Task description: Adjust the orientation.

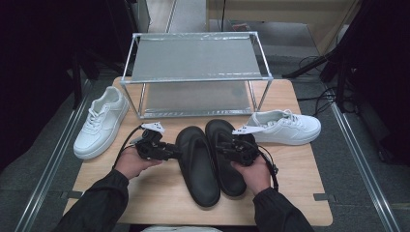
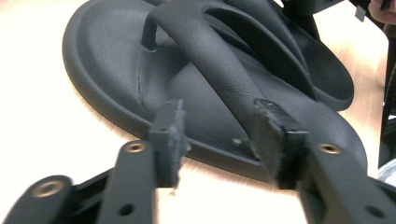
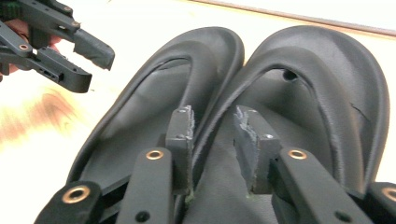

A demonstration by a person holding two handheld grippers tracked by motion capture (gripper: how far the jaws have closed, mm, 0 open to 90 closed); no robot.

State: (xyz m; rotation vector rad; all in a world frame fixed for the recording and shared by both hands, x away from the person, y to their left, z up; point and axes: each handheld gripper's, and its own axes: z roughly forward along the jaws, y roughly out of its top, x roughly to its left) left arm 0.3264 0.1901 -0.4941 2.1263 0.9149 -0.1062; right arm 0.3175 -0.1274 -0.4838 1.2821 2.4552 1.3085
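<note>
From the high view, two black sandals lie side by side at the middle of the surface, the left sandal and the right sandal touching along their inner edges. The left gripper sits at the left sandal's outer rim, the right gripper over the right sandal. The step in hand looks like a release after setting the pair down. A white sneaker lies to the left, another sneaker to the right, and a metal shelf rack stands behind, well clear.

In the left gripper view, the jaws stand spread and pinch nothing; the sandal's strap runs toward the gap.

In the right gripper view, the jaws stand parted astride the strap edge, not visibly pressing it. Next, each gripper probably needs to back straight off without snagging a strap.
</note>
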